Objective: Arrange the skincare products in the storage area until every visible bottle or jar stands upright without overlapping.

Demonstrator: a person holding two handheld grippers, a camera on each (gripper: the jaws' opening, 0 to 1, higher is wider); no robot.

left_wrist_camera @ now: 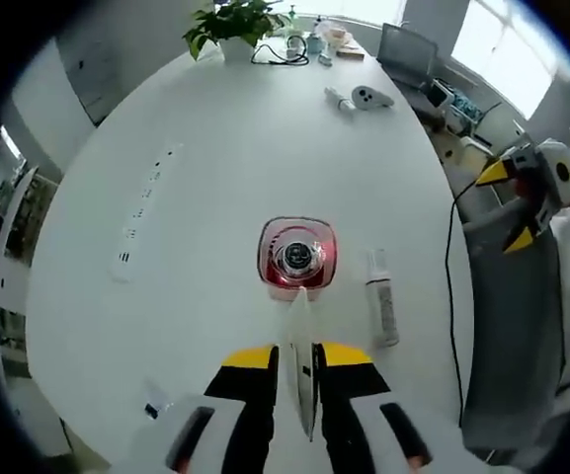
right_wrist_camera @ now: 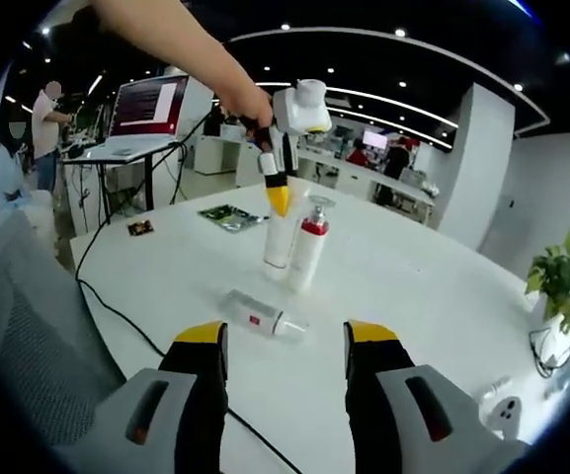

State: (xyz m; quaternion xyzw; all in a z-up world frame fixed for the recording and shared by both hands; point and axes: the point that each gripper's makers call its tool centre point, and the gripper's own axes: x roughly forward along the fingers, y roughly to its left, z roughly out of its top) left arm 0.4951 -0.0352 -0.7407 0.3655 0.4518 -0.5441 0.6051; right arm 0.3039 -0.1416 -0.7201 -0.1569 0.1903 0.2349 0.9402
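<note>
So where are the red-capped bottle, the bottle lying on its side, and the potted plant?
red-capped bottle [right_wrist_camera: 307,252]: right gripper view, white body under the red band.
lying bottle [right_wrist_camera: 262,318]: right gripper view, middle of its clear body.
potted plant [left_wrist_camera: 233,22]: left gripper view, the leaves.

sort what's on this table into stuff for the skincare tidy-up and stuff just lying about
For the job:
- red-capped bottle, upright
- white tube, held upright by the left hand-held gripper
- clear bottle, lying on its side

Lying about:
- plant
- power strip
- black cable
- circuit board
- laptop
</note>
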